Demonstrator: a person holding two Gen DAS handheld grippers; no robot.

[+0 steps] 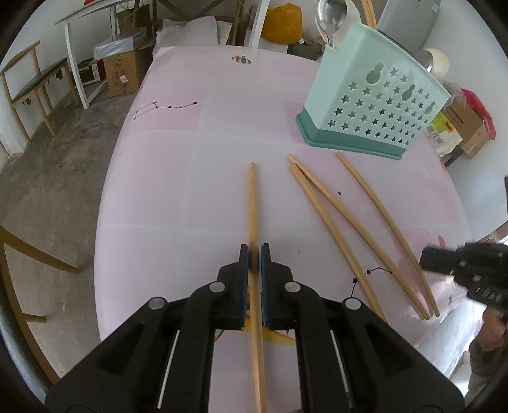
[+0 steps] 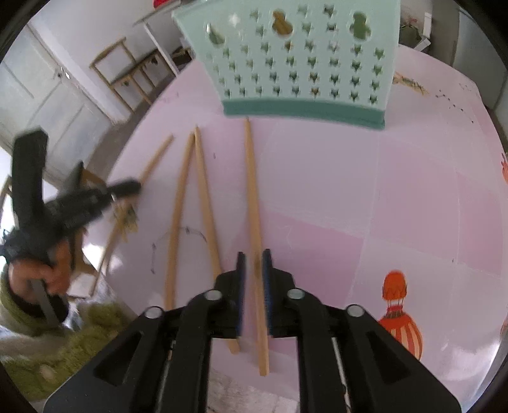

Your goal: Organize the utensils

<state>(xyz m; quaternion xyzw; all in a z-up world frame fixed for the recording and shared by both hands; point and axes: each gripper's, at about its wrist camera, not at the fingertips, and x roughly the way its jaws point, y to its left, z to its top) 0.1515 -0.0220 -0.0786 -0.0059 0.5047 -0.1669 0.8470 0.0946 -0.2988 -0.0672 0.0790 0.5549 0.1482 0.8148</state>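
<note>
A mint green utensil holder (image 1: 377,104) with star holes stands on the pink table (image 1: 197,178), with spoons (image 1: 328,19) and chopsticks in it. It also shows in the right wrist view (image 2: 301,60). My left gripper (image 1: 254,254) is shut on a wooden chopstick (image 1: 253,203). Three more chopsticks (image 1: 336,228) lie to its right. My right gripper (image 2: 254,263) has its jaws close around the rightmost chopstick (image 2: 252,190), which lies on the table; whether they clamp it is unclear. The left gripper (image 2: 123,189) shows at the left of that view.
Two crossed chopsticks (image 2: 190,197) lie left of my right gripper. The table's near edge (image 2: 228,387) is just below it. Chairs (image 1: 28,85), a cardboard box (image 1: 122,71) and a yellow bag (image 1: 282,22) stand on the floor beyond the table.
</note>
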